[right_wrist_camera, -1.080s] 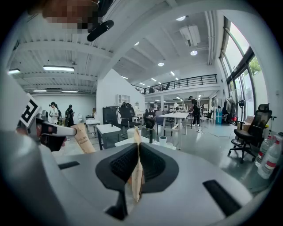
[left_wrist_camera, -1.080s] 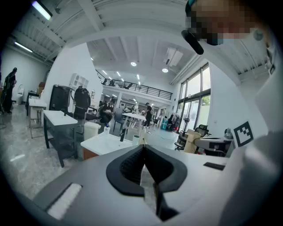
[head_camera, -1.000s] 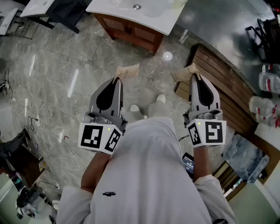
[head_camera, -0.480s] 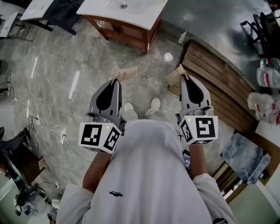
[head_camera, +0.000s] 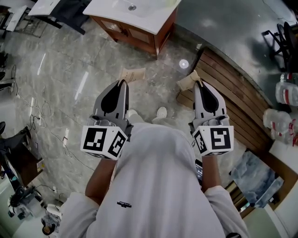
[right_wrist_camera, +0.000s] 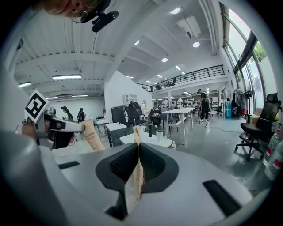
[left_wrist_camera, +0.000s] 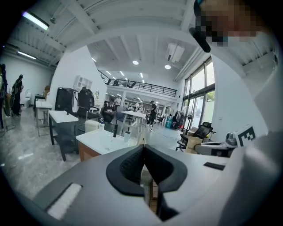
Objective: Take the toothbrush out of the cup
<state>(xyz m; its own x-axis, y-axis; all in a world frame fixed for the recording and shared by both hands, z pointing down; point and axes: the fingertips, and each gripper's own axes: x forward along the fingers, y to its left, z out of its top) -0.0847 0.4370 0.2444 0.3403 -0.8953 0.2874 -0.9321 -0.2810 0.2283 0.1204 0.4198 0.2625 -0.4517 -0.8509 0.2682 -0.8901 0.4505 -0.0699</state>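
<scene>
the white basin tabletop (head_camera: 139,14) stands ahead of you, well apart from both grippers. your left gripper (head_camera: 123,82) is clenched on a tan paper toothbrush sleeve (head_camera: 133,74). your right gripper (head_camera: 200,82) clamps a second tan paper sleeve (head_camera: 188,80). a small pale cup (right_wrist_camera: 159,135) stands on that tabletop.

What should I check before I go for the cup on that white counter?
1. Left gripper free to grasp: not ok, jaws shut on the left tan packet.
2. Right gripper free: not ok, jaws shut on the right tan packet.
3. Cup located: ok, upright on the white counter.
4. Cup within reach: not ok, the counter stands well ahead.
5. Toothbrush in the cup: cannot tell, too small.
</scene>
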